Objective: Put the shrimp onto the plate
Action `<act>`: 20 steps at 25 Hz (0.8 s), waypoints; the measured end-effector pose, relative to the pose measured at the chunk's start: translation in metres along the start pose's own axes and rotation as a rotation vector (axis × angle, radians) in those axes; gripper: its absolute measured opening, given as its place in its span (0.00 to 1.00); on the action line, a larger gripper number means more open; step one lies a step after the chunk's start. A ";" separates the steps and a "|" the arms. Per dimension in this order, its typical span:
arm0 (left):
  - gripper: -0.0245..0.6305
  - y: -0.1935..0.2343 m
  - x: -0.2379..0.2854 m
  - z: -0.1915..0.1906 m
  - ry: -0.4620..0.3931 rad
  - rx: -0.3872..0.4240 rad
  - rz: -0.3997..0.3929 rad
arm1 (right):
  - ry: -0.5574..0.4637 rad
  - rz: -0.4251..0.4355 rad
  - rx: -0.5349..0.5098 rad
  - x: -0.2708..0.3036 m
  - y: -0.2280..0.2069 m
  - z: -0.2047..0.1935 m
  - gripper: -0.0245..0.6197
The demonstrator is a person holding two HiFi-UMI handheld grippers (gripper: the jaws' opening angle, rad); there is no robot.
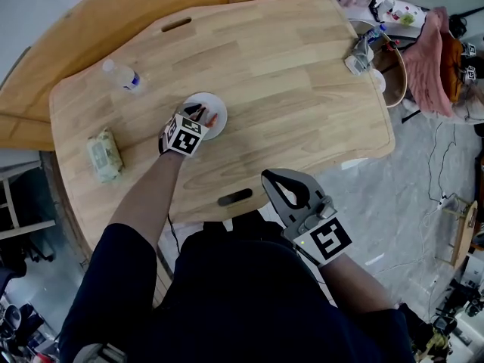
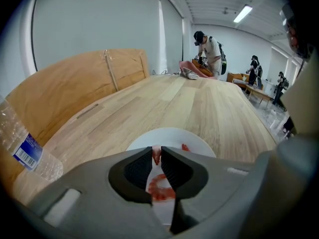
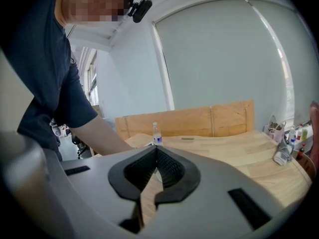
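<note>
A small white plate [image 1: 216, 101] lies left of centre on the wooden table [image 1: 295, 89]. My left gripper [image 1: 198, 112] hangs over it, shut on a red-and-white shrimp [image 2: 160, 186]. The shrimp's end is pinched between the tips and its curled body shows in the gap just above the plate [image 2: 172, 136]. A second red piece [image 2: 185, 147] lies on the plate's far part; the head view shows red [image 1: 214, 118] beside the jaws. My right gripper [image 1: 271, 178] is held off the table's near edge, close to the person's body. It is shut [image 3: 156, 149] on nothing.
A clear water bottle [image 1: 121, 76] lies behind and to the left of the plate. A pack of wipes [image 1: 104, 156] sits near the left edge. Small clutter [image 1: 361, 54] is at the far right corner, with pink cloth [image 1: 431, 51] beyond. People stand far off [image 2: 208, 54].
</note>
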State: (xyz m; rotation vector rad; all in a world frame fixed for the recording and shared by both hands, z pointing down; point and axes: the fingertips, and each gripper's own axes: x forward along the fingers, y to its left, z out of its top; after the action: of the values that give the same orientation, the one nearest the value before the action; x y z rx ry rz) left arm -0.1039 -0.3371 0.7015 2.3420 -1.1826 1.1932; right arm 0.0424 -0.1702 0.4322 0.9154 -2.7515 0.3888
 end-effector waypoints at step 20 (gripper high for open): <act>0.17 0.006 -0.004 -0.001 0.025 0.022 -0.049 | 0.001 0.030 -0.015 -0.004 0.010 -0.002 0.05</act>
State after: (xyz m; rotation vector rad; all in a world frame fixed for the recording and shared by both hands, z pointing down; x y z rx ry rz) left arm -0.1104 -0.3376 0.6985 2.3511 -1.1028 1.2208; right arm 0.0398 -0.1593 0.4309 0.8706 -2.7667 0.3731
